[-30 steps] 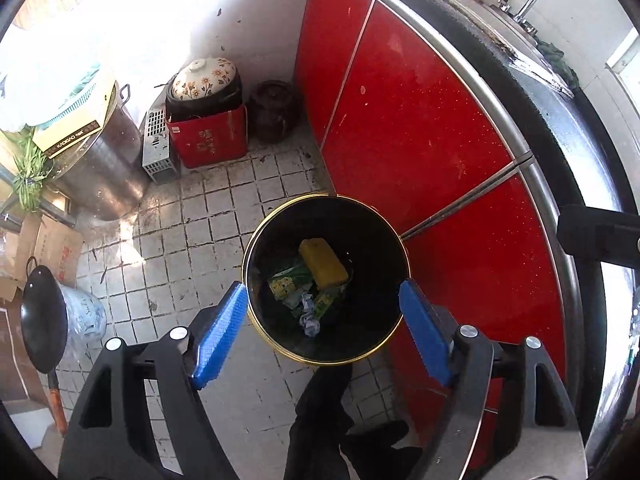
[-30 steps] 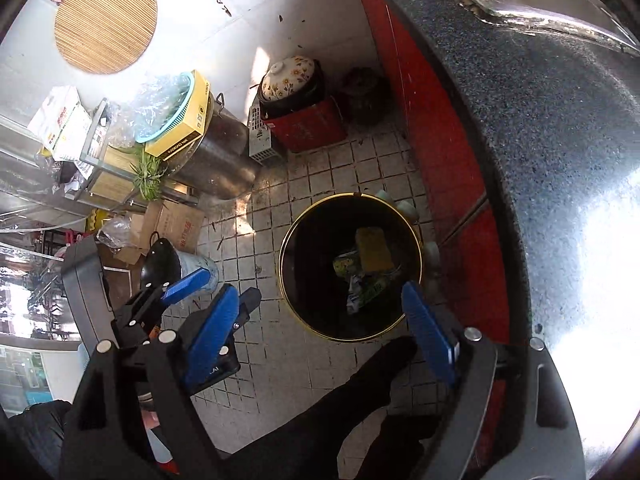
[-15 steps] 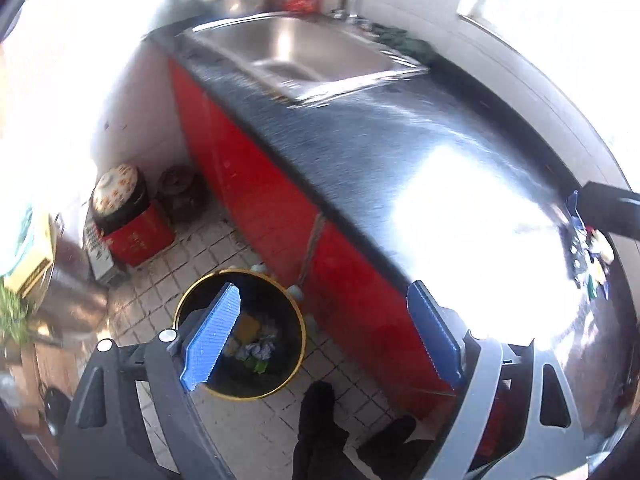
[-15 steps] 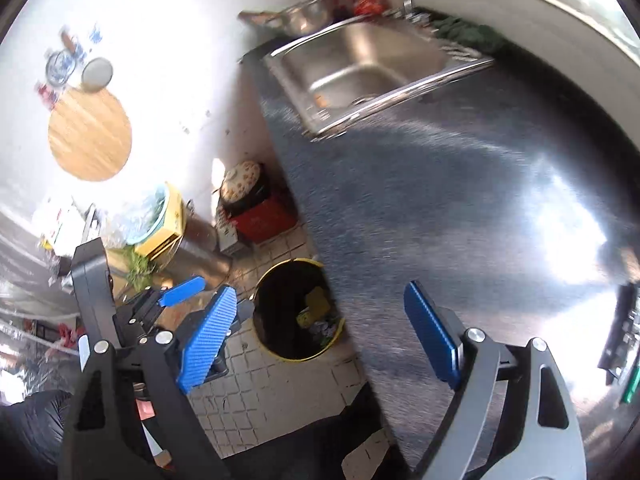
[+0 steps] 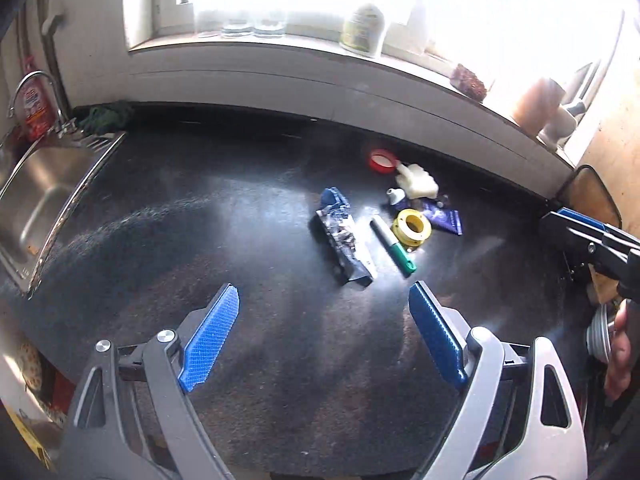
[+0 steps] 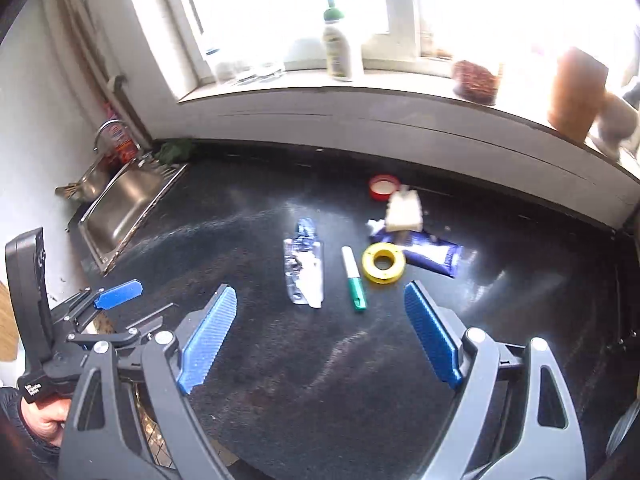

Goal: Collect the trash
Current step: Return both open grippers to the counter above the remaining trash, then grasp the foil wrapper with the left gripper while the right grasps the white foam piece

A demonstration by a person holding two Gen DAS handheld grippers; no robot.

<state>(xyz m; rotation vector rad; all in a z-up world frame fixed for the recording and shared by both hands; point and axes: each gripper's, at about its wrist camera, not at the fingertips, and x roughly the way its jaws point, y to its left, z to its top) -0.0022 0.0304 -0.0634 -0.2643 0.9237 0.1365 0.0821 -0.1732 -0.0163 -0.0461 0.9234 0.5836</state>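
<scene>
Left gripper (image 5: 324, 340) and right gripper (image 6: 320, 336) – both tilted down over the dark countertop (image 5: 200, 240), jaws spread, empty. Trash – crumpled wrapper (image 5: 344, 240), green marker (image 5: 394, 248), yellow tape roll (image 5: 412, 226) – lay just beyond the fingertips.

On the desk (image 6: 280, 360), take the tape roll (image 6: 383, 262) as the landmark. Just left of it lies the marker pen (image 6: 353, 278), and farther left the crumpled wrapper (image 6: 304, 268). Behind the tape roll and touching it lies the tube (image 6: 430, 254), with the sponge (image 6: 404, 211) behind that and the lid (image 6: 383, 186) farthest back. Well to the left of the tape roll, the sink (image 6: 120, 204) is set into the desk. The windowsill (image 6: 360, 80) runs behind everything, carrying a bottle (image 6: 338, 50).
</scene>
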